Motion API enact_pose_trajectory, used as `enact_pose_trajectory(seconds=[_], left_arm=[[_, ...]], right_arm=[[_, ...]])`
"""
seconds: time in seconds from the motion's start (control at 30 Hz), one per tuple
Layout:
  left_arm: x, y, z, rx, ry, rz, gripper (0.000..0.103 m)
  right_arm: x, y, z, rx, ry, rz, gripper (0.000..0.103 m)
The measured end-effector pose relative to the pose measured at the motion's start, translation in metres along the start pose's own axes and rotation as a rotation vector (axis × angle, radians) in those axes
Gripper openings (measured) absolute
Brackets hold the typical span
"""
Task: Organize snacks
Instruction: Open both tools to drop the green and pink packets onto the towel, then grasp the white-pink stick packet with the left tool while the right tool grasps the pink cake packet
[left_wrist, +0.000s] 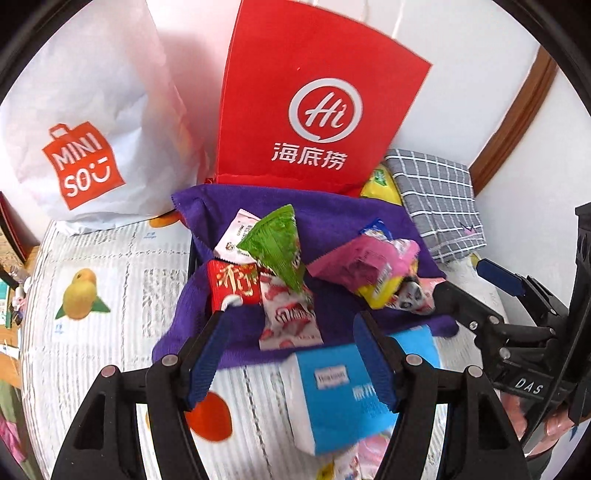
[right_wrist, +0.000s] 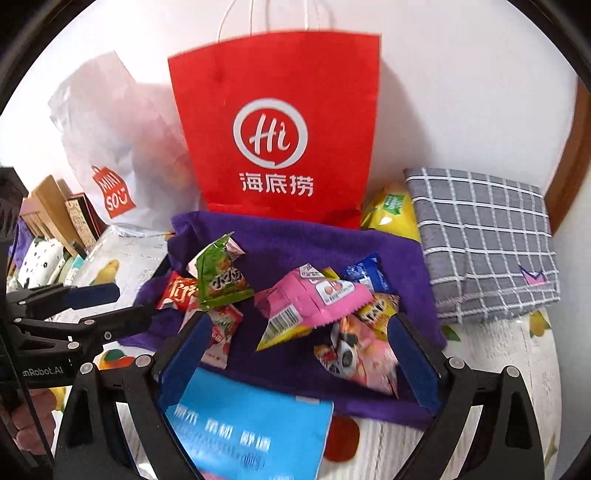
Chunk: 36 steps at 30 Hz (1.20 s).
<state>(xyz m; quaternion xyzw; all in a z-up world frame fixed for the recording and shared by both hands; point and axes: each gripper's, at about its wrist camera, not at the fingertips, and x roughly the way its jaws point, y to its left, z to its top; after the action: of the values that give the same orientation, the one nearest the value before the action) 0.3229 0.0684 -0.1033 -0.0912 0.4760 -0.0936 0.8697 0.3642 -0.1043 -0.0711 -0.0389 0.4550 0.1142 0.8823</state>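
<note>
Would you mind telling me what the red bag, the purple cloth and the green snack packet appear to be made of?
Red bag: likely matte paper; stiff creased panels, thin cord handles.
Purple cloth: soft fabric, probably microfibre or terry; fuzzy nap, limp folds.
Green snack packet: glossy plastic film, by its sheen, crinkles and crimped edge.

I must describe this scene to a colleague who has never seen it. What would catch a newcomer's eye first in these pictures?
First the tall red paper bag, standing upright against the white wall at the back, with a white paper bag to its left. In front of it a pile of bright snack packets, green and pink on top, lies on a purple cloth. Nearest the camera is a blue packet, with a folded grey checked cloth at the right.
</note>
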Motion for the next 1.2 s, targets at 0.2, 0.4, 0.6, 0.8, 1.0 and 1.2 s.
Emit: enact_pose_trajectory(seconds=[0.2, 0.4, 0.6, 0.8, 1.0, 1.2], left_arm=[[-0.025, -0.009, -0.023, -0.004, -0.029, 0.000, 0.067], [-0.043, -0.013, -0.049, -0.009, -0.043, -0.014, 0.067], [-0.054, -0.012, -0.073, -0.011, -0.038, -0.021, 0.067], [-0.064, -0.011, -0.092, -0.002, -0.037, -0.020, 0.067], [-0.081, -0.007, -0.102, 0.007, -0.064, -0.023, 0.067], [-0.090, -0.006, -0.110, 0.019, -0.068, -0.023, 0.067]], right_arm=[[-0.032, -0.012, -0.026, 0.044, -0.011, -0.022, 0.095], [-0.050, -0.019, -0.062, 0.091, 0.009, 0.001, 0.086], [-0.057, -0.008, -0.100, 0.082, 0.040, 0.023, 0.078], [-0.052, 0.010, -0.129, 0.058, 0.087, 0.063, 0.073], [-0.047, 0.029, -0.147, 0.030, 0.118, 0.082, 0.072], [-0.044, 0.039, -0.160, 0.026, 0.140, 0.095, 0.072]])
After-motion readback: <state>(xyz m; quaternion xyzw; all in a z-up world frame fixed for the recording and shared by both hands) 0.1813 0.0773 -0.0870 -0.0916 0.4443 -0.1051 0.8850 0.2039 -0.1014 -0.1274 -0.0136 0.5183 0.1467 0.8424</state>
